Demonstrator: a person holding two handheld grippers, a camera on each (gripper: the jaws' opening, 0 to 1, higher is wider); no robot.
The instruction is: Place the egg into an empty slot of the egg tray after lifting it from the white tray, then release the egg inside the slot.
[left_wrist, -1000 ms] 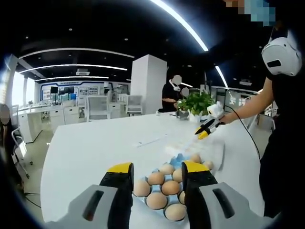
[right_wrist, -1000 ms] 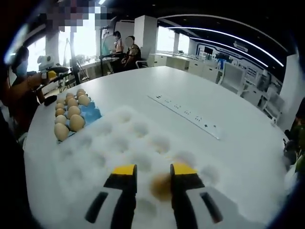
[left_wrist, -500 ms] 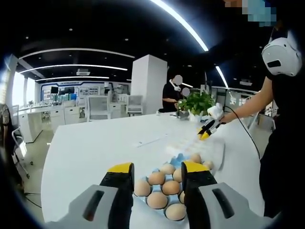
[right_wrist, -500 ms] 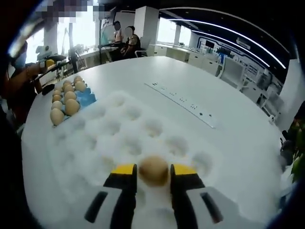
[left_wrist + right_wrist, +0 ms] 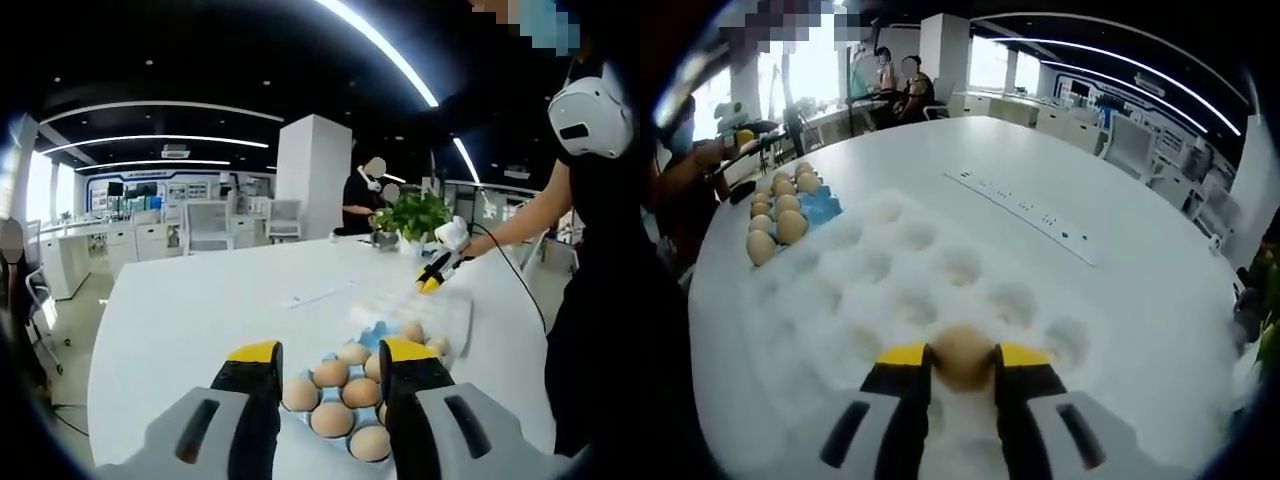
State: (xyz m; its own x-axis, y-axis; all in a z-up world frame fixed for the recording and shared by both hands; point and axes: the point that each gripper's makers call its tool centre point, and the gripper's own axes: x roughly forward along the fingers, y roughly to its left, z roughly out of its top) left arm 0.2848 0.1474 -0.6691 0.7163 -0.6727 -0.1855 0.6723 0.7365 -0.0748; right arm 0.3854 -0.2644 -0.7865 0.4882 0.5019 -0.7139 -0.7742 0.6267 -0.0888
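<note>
Right tool (image 5: 960, 357) is clenched on 1 brown egg (image 5: 962, 355), held just above the white tray (image 5: 890, 300) so the shell clears the dimples for transfer. The blue egg tray (image 5: 820, 208) sits beside it on the counter (image 5: 1040, 170), partly filled. Left tool (image 5: 325, 365) hangs released over that egg tray (image 5: 375, 335), carrying nothing, apparently standing clear.

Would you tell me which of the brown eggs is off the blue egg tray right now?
The brown egg clamped in the right claw, above the white moulded tray. All the other eggs sit together in the blue egg tray beyond it.
</note>
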